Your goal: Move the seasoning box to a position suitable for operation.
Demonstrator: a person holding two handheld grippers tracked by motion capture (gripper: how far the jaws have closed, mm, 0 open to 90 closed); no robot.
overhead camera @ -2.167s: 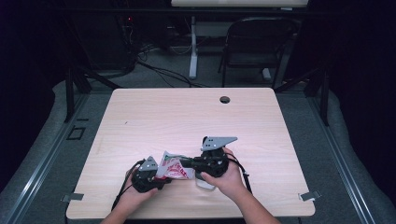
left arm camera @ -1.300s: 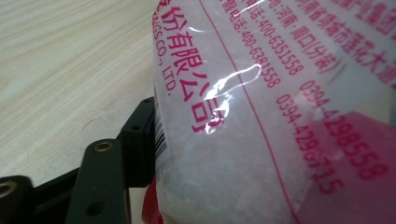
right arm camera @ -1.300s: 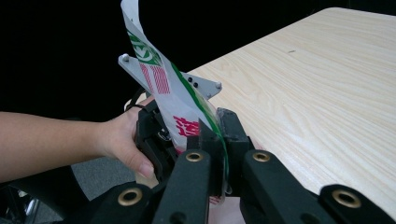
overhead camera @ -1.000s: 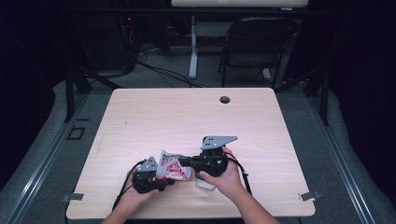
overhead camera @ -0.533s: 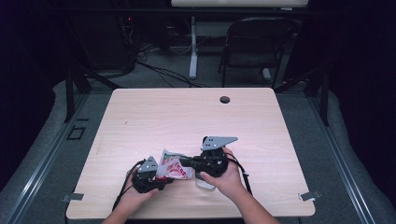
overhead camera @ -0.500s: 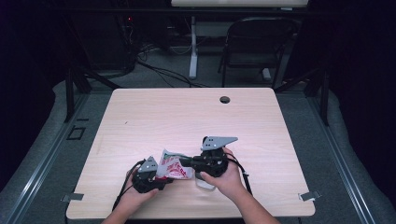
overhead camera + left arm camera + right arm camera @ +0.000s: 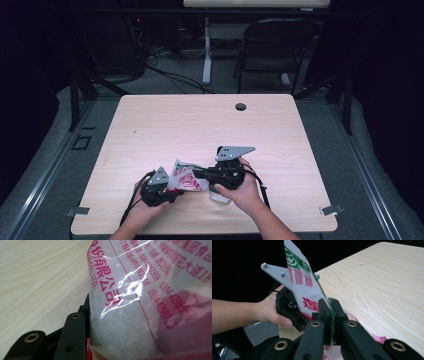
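The worktop (image 7: pixel 200 125) had a pale wood-grain laminate finish, smooth and matt. The bag (image 7: pixel 140 297) was thin glossy plastic film, crinkled, printed red and green, over a white granular fill. The right gripper (image 7: pixel 329 308) was matt black plastic with brass-coloured inserts; the left gripper (image 7: pixel 289 306) carried a bare grey metal plate.

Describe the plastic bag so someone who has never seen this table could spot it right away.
On the pale wooden table, look at its near edge, where two hands hold black grippers. The bag hangs between the left gripper and the right gripper: clear crinkly plastic with red and green print and white grains inside, the table's one colourful thing.
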